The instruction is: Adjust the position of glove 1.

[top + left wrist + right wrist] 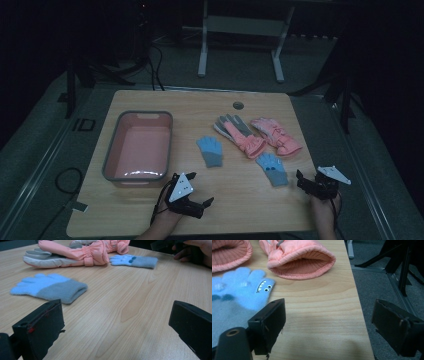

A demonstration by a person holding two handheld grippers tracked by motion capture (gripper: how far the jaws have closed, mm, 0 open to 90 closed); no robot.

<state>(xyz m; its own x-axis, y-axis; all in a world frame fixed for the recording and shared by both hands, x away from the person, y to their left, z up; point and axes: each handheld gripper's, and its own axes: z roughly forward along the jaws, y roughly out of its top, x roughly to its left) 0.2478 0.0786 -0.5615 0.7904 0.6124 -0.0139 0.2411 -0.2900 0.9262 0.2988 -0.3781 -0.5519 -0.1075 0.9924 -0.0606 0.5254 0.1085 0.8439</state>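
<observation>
Four gloves on the wooden table (150, 210): two small blue knit ones, two pink padded ones. One pink basin (139, 146), grey rim, left of centre in the high view, nothing in it. First blue glove (210, 151) lies mid-frame with a grey cuff; second blue glove (272, 169) lies lower right of it, just beside the cuffs of the pink pair. Pink glove with grey palm (239, 133) sits centre; second pink glove (277, 136) right of it, the two side by side, contact between them hard to tell. Left gripper (199, 197) low centre-left of the high view, jaws spread wide, nothing between them, hovering over bare wood. Right gripper (306, 179) at lower right near the table edge, jaws also wide apart and empty; the high view is dim and its jaws are hard to make out there. The right gripper view alone shows a small toothy face on a blue fingertip and the ribbed open cuff of a pink glove; both pink gloves cut off at the top edge. The left gripper view shows the other hand (197, 250), cropped at upper right. Room beyond the table dark, details unclear.
</observation>
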